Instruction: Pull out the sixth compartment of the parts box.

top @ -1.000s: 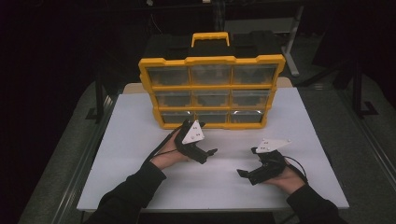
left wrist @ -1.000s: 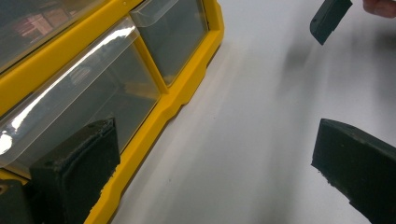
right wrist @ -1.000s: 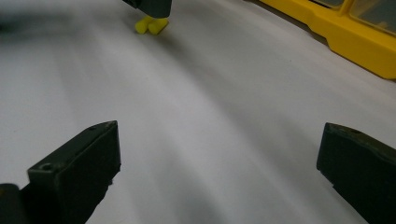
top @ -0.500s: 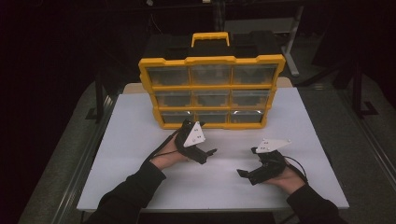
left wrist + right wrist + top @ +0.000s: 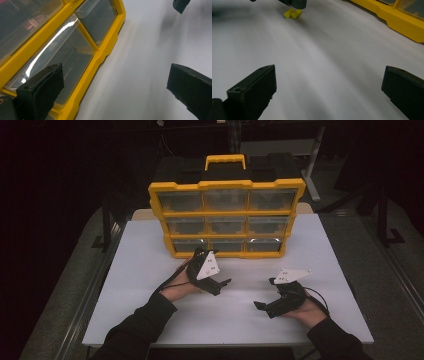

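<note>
Here the yellow organiser stands upright toward the far side of the white worktop, its black top and yellow carry handle uppermost and three rows of clear drawers facing the person. The left gripper sits right up against the bottom row, close to the left-hand drawer — whether it touches the front cannot be told from above. In the left gripper view, its fingers are wide apart, one in front of the clear drawer face, the other over bare worktop, nothing between them.

The right gripper lies low on the worktop, well apart from the organiser and pointing toward the person's left. Its fingers are spread wide too — empty, with only white surface between. In the right gripper view, two small yellow pieces lie side by side on the worktop farther off, just under the dark body of the other gripper.
</note>
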The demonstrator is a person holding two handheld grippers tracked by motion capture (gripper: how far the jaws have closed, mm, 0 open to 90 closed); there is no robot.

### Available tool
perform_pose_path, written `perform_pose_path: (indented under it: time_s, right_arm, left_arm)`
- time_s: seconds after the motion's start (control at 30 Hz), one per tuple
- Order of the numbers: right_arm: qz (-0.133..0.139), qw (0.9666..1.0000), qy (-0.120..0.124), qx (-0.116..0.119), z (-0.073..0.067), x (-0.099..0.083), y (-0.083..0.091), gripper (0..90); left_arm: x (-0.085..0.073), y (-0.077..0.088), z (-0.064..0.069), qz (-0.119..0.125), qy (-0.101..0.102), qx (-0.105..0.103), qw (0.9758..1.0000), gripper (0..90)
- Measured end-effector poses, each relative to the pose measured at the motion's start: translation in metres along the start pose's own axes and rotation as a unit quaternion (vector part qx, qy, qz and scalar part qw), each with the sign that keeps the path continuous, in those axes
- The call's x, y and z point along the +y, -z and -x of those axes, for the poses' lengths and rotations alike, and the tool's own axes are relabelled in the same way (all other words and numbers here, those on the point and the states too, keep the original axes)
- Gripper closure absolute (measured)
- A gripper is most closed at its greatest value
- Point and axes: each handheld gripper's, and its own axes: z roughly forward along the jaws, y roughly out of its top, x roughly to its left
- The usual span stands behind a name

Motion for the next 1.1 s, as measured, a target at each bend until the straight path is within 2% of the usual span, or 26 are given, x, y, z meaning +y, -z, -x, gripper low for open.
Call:
perform_pose_path:
  time_s: [0.67, 1.1]
  right_arm:
    - [-0.002, 1.0, 0.001, 0.0, -0.0003, -0.0002, 0.0001, 0.0]
    - [-0.001, 1.0, 0.003, -0.001, -0.0003, -0.0002, 0.0004, 0.0]
  left_arm:
    - [-0.0005, 0.0006, 0.0037, -0.001, -0.047, 0.028, 0.9985, 0.4]
    - [-0.0002, 0.0008, 0.0064, -0.003, -0.079, 0.044, 0.9959, 0.4]
